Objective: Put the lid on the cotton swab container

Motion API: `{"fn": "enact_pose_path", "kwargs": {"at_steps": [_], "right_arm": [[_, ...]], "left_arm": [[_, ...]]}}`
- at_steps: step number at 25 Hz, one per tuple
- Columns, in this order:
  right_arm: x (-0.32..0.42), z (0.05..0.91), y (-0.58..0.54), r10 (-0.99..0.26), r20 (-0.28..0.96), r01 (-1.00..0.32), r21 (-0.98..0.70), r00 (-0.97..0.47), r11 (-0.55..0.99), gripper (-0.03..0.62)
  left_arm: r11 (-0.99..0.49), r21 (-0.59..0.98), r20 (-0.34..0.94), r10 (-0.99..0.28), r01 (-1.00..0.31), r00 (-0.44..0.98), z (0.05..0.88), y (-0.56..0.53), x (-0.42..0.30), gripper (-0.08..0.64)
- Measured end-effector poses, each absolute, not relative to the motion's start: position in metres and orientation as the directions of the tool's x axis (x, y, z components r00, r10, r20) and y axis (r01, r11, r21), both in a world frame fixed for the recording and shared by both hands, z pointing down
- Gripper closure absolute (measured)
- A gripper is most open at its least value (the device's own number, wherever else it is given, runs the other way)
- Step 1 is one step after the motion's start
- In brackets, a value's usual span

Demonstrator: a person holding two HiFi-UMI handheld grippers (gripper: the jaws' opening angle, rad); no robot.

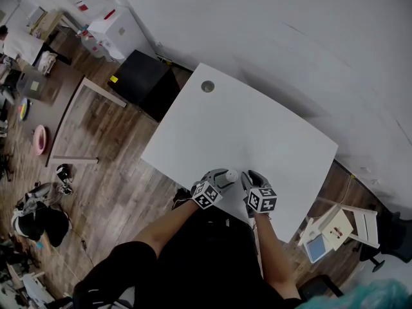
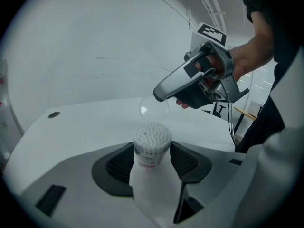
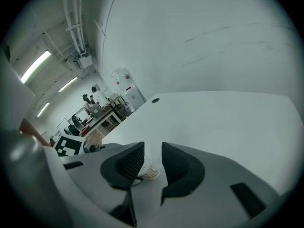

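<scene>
A white cotton swab container [image 2: 151,148] with its top uncovered and packed swab heads showing stands upright between the jaws of my left gripper [image 2: 152,156], which is shut on it. My right gripper [image 2: 159,95] hovers just behind and above it, shut on a clear round lid [image 2: 153,109] at its tip. In the right gripper view the clear lid [image 3: 153,155] sits between the narrow jaws of my right gripper [image 3: 153,163], with the swab heads [image 3: 151,173] just below. Seen from the head camera, the left gripper [image 1: 222,177] and right gripper [image 1: 248,179] meet near the white table's [image 1: 257,121] front edge.
A cable hole [image 1: 207,86] marks the table's far corner. A black cabinet [image 1: 138,76] stands beyond that corner. A white stool [image 1: 338,227] stands at the right of the table, and bags and clutter [image 1: 35,214] lie on the wooden floor at the left.
</scene>
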State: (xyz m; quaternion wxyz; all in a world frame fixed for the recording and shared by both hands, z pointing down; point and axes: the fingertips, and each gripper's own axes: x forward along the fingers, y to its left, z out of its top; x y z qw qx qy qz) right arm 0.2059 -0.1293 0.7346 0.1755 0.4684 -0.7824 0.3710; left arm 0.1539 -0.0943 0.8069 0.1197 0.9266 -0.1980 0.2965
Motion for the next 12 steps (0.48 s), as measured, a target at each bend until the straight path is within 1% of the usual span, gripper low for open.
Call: {"fn": "enact_pose_path", "kwargs": {"at_steps": [3, 6, 9, 12], "right_arm": [[0.196, 0.728, -0.123, -0.594, 0.611, -0.852, -0.406, -0.523, 0.332, 0.468], [0.182, 0.721, -0.116, -0.578, 0.576, -0.815, -0.447, -0.578, 0.369, 0.468], [0.167, 0.720, -0.109, -0.540, 0.553, -0.771, -0.498, -0.635, 0.397, 0.468], [0.157, 0.723, -0.105, -0.500, 0.556, -0.748, -0.500, -0.664, 0.437, 0.468]], "left_arm": [[-0.893, 0.104, 0.598, -0.295, -0.437, 0.746, 0.807, -0.096, 0.152, 0.316], [-0.892, 0.102, 0.594, -0.301, -0.441, 0.746, 0.807, -0.095, 0.153, 0.316], [-0.889, 0.102, 0.592, -0.306, -0.446, 0.746, 0.808, -0.095, 0.154, 0.316], [-0.887, 0.105, 0.588, -0.310, -0.450, 0.747, 0.807, -0.096, 0.156, 0.316]]}}
